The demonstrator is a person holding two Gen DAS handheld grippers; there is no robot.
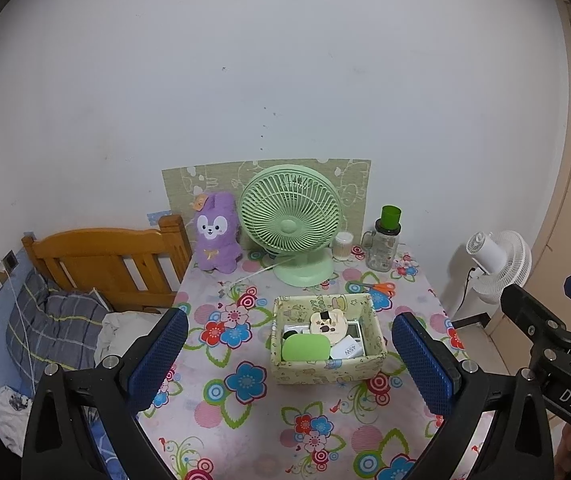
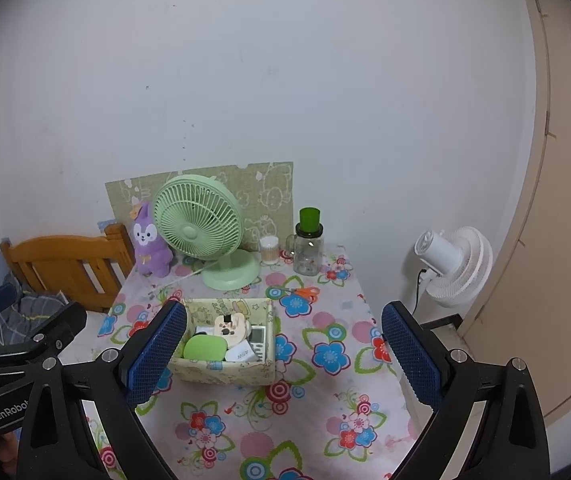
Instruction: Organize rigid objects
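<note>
Surface [image 1: 245, 420]: pink cloth printed with blue, red and green flowers. Pale yellow cartoon-printed fabric box [image 1: 327, 370] at centre holds a lime-green rounded case [image 1: 305, 348]. Far side: mint-green plastic desk fan [image 1: 290, 220]; purple plush rabbit [image 1: 215, 234] at far left; orange-handled scissors [image 1: 381, 287] at right. Fingers [image 1: 161, 354]: blue textured pads on black.

box [image 1: 327, 368] mid-table | fan [image 1: 290, 216] behind it | plush [image 1: 215, 232] left of fan | jar [image 1: 383, 246] right
</note>
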